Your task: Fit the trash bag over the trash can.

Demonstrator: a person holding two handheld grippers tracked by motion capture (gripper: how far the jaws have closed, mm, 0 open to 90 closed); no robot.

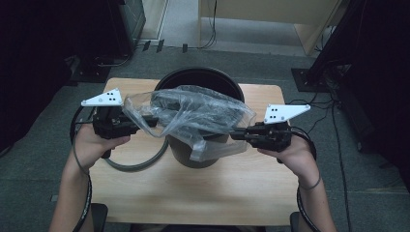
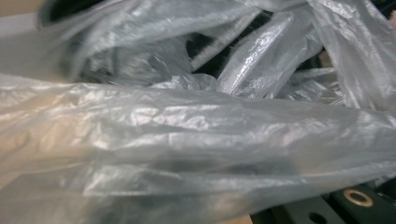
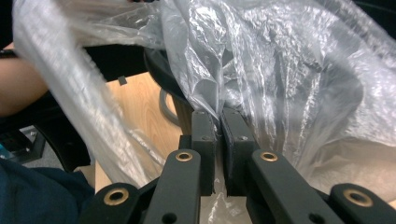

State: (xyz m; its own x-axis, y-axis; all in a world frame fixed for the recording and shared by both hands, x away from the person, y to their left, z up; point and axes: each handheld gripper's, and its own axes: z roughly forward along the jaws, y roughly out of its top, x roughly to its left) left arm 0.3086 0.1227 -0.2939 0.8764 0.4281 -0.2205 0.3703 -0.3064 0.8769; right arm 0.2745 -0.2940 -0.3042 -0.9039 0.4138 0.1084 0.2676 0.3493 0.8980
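Item: clear plastic bag (image 1: 193, 116), held stretched above a black bin (image 1: 203, 82) on the worktop (image 1: 232, 188). Right gripper (image 3: 219, 122): fingers pressed together on a bag fold. Left gripper (image 1: 126, 124): grip apparently on the opposite edge, though its fingers are veiled by film. A grey ring (image 1: 140, 164) is noted beside the bin. Step judged: spreading the bag's mouth; lowering it over the rim is called for next.

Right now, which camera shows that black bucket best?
The high view: the black bucket stands on the table, its mouth half draped by the clear plastic bag. The right gripper view catches a rim sliver; the left gripper view, dark glimpses through plastic.
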